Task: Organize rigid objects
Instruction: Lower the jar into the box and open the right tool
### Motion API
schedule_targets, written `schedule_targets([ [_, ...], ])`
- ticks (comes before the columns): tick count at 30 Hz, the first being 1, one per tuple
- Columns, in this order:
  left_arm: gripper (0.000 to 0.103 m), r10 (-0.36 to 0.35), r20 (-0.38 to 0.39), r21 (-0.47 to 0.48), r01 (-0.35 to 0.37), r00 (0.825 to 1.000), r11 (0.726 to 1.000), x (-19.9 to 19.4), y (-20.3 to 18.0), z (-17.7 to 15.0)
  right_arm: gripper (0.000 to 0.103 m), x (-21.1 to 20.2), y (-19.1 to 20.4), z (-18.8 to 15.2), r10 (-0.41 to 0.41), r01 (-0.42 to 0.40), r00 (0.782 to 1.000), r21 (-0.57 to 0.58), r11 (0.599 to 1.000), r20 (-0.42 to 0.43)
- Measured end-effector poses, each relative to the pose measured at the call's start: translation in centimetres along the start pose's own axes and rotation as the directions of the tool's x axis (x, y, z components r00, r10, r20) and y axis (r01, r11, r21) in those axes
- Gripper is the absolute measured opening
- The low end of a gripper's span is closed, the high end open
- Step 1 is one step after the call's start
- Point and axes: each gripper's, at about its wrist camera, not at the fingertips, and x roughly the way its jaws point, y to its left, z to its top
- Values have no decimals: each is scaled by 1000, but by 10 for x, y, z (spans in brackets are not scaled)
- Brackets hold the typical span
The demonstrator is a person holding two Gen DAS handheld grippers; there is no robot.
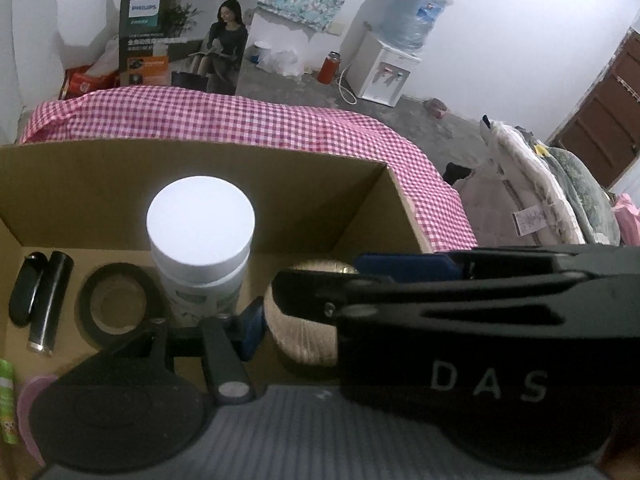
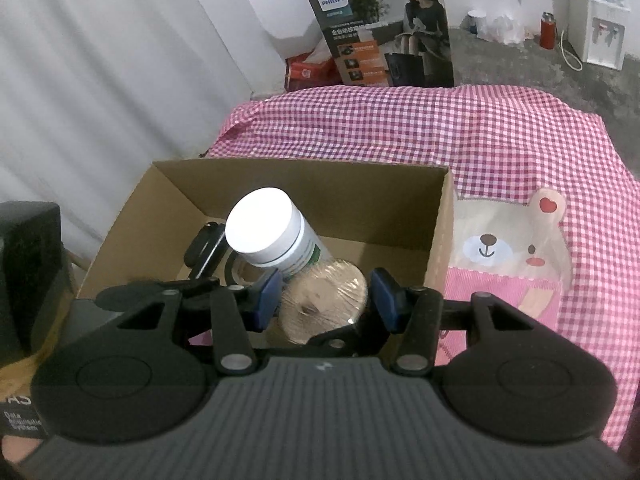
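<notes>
Nearest in the right wrist view is the right claw, its two blue pads standing either side of a spool of pale twine. The left-hand pad sits against the spool's side and the other is just beside it with a thin dark sliver between, so I cannot tell whether the spool is gripped or only flanked. The left claw reaches in from the other side. Only one of its blue pads shows, just beside the spool; its other finger is hidden behind the black body of the right claw, so I cannot tell its state either. Both claws point steeply down into an open cardboard box.

The spool sits low inside the box, at its near side, end face up. Just behind it stands a jar with a white lid, which leans in the right wrist view. Left of the jar a roll of black tape lies flat on the box floor. Further left lie a black tube with a metal end and a black oval case, side by side and touching. Outside the box, at the near left edge, are a green tube and something pink, too blurred to name.

The box rests on a worktop covered with a pink checked cloth, which has a bear picture on it to the right of the box. Behind the worktop stands a tall printed carton. Across the concrete floor are a red flask and a white water dispenser against the wall. A brown door is at the far right.
</notes>
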Motion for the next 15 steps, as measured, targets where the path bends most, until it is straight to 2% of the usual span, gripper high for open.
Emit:
schedule_targets([
  [10,65,-30,21,4,29,999,1000,-5,-1,-2,50,-3,-3,-5,22,-22,999,0,1000,43],
  [15,72,-38,59,42,36,998,998,-23,-8,-10,56,-23,4,-12,40,-41,994,3,999,103],
])
